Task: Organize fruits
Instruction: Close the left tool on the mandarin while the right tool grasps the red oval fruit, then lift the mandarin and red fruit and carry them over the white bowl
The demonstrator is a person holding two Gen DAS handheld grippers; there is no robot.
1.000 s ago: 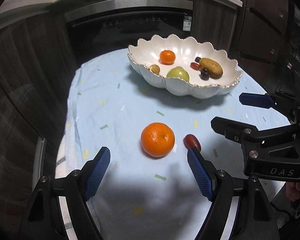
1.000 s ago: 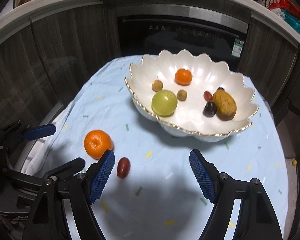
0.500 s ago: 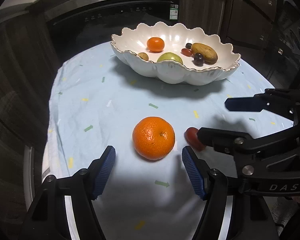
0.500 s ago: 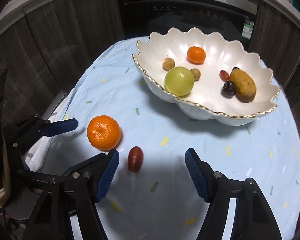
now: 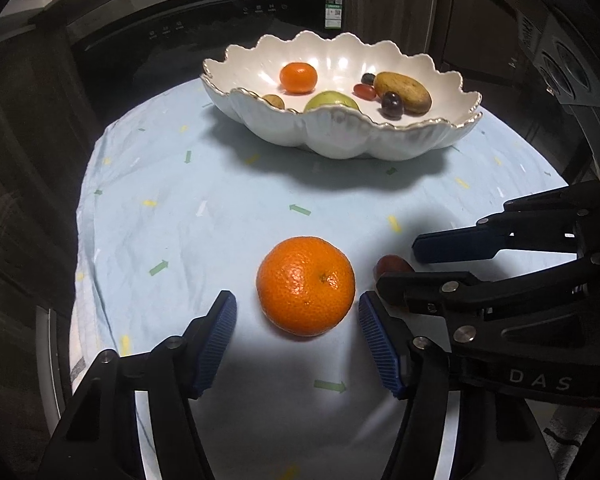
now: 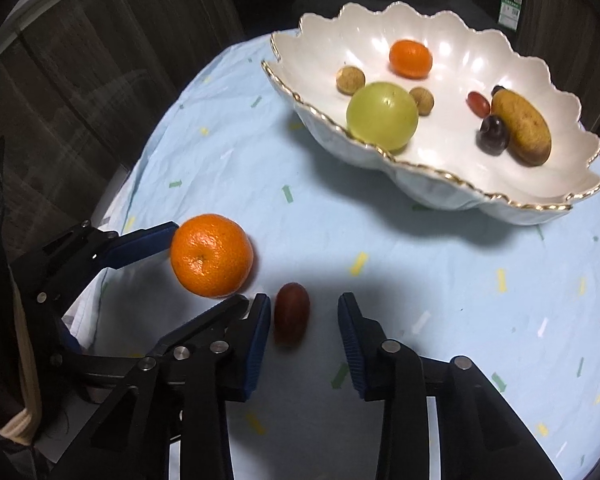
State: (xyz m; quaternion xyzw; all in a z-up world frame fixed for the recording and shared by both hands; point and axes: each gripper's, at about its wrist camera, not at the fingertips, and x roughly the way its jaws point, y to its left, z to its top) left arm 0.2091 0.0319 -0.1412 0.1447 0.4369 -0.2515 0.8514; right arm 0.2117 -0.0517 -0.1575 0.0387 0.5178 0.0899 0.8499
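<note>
On the cloth-covered tabletop (image 5: pixel 220 184), the mandarin (image 5: pixel 306 285) lies between the left gripper (image 5: pixel 298 322) jaws, which are half-wide and closing, not yet touching it. It looks light, round and soft-skinned, so a gentle grip across its widest middle suits. Just to its right, the small red fruit (image 6: pixel 292 312) sits between the narrowing right gripper (image 6: pixel 304 330) jaws, untouched; smooth and easily squashed, it is best pinched across its short sides. The scalloped bowl (image 6: pixel 480 196) waits beyond.

Red date (image 5: pixel 392 265) half hid behind right tongs (image 5: pixel 418 266); green fruit (image 5: pixel 332 102) cut by bowl (image 5: pixel 340 136) rim; labels unreadable.
</note>
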